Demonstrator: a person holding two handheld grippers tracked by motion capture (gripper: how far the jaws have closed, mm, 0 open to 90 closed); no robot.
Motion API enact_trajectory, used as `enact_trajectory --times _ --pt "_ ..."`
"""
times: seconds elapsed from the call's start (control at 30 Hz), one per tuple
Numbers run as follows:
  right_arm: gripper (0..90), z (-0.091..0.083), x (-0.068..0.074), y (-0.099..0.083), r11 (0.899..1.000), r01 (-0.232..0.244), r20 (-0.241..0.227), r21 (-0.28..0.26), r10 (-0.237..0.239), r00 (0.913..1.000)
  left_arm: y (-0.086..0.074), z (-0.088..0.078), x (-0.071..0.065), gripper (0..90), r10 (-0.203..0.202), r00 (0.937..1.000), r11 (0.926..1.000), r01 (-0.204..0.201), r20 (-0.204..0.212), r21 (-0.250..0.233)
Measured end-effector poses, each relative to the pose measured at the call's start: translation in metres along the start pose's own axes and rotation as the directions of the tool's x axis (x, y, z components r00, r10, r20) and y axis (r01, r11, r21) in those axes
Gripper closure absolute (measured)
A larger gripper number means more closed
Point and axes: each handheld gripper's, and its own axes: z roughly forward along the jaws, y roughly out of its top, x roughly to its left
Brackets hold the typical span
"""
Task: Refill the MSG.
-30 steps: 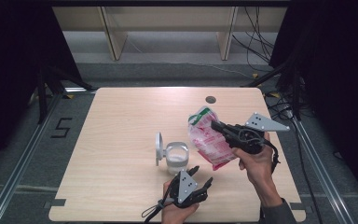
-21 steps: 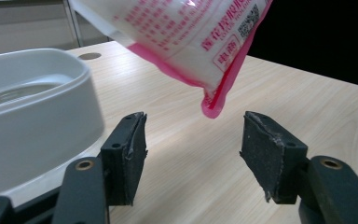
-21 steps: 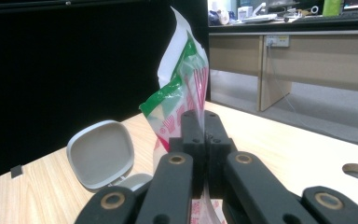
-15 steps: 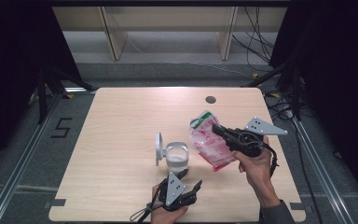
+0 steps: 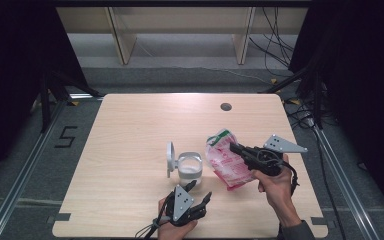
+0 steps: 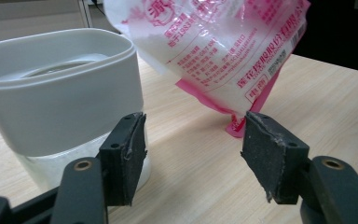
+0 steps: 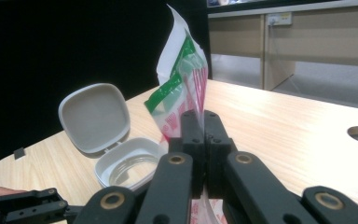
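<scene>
A pink and white plastic bag (image 5: 227, 159) with a green top strip stands tilted on the table, its bottom corner on the wood. My right gripper (image 5: 236, 148) is shut on the bag (image 7: 182, 84) partway up its side. Left of the bag sits a white container (image 5: 190, 168) with its hinged lid (image 5: 170, 158) standing open; the lid (image 7: 94, 116) and the container's mouth (image 7: 130, 164) also show in the right gripper view. My left gripper (image 5: 200, 191) is open near the table's front edge, its jaws pointing at the container (image 6: 60, 98) and the bag (image 6: 223, 51), nothing between them.
A round cable hole (image 5: 225, 106) lies at the table's far right. Shelving (image 5: 180, 30) stands beyond the far edge. Metal rails (image 5: 20, 175) run along both sides of the table (image 5: 130, 130). Bare wood lies left of the container.
My left gripper has drawn back toward the front edge and shifted slightly left. The right gripper has lowered the bag a little, still holding it.
</scene>
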Motion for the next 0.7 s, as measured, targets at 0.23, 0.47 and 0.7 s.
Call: enact_trajectory --times 0.23,0.47,0.7 --pt "90.0 -0.013 0.000 -0.003 1.000 0.014 0.020 0.004 -0.014 0.9997 0.000 -0.002 0.003 39.0 0.002 1.0000 1.0000 -0.002 -0.008 -0.008" --pt "90.0 -0.028 -0.001 -0.010 1.000 0.006 0.053 0.004 -0.006 0.9986 -0.001 -0.002 0.004 39.5 -0.012 0.9998 0.9998 0.012 -0.015 -0.013" --pt "90.0 -0.036 -0.004 -0.018 1.000 0.005 0.118 0.020 -0.007 0.9930 -0.001 -0.004 0.006 39.7 0.002 0.9998 1.0000 -0.002 -0.018 -0.006"
